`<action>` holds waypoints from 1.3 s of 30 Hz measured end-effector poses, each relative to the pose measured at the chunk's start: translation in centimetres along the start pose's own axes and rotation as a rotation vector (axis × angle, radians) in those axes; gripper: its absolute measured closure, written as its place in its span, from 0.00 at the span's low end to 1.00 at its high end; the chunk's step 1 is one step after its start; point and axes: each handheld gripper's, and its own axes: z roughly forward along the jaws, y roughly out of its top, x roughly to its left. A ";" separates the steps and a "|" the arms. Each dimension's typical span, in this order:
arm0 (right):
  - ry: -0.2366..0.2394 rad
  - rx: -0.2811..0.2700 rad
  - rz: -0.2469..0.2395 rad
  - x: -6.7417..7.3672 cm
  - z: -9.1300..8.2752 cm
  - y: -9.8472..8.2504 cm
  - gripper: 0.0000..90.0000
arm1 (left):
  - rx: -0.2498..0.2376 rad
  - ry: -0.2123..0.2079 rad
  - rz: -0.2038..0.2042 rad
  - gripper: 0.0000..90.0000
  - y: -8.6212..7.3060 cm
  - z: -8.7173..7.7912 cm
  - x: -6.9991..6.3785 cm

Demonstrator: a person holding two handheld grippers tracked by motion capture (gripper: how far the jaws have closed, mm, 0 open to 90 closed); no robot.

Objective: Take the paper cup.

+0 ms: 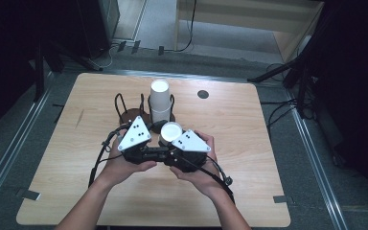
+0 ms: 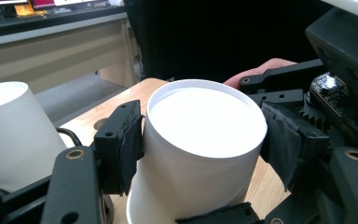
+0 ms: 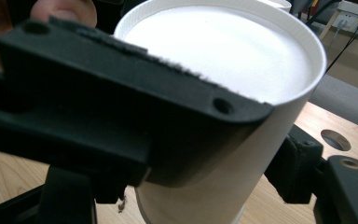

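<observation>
I have the upside-down white cup (image 1: pixel 171 132) caught between both sets of tongs near the middle of the surface (image 1: pixel 230 143). My left tongs (image 2: pixel 200 149) press their pads on its sides at 9 and 3 o'clock; my right tongs (image 3: pixel 205 154) are clamped on the same cup. At 12 o'clock from it, just behind, stands a taller stack of white cups (image 1: pixel 160 101) in a black wire holder (image 1: pixel 124 108), close to my left tongs.
</observation>
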 end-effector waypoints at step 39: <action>-0.029 -0.051 -0.024 0.2 1.0 -1.4 0.10 | -0.080 0.014 -0.108 0.42 -0.2 -1.1 1.3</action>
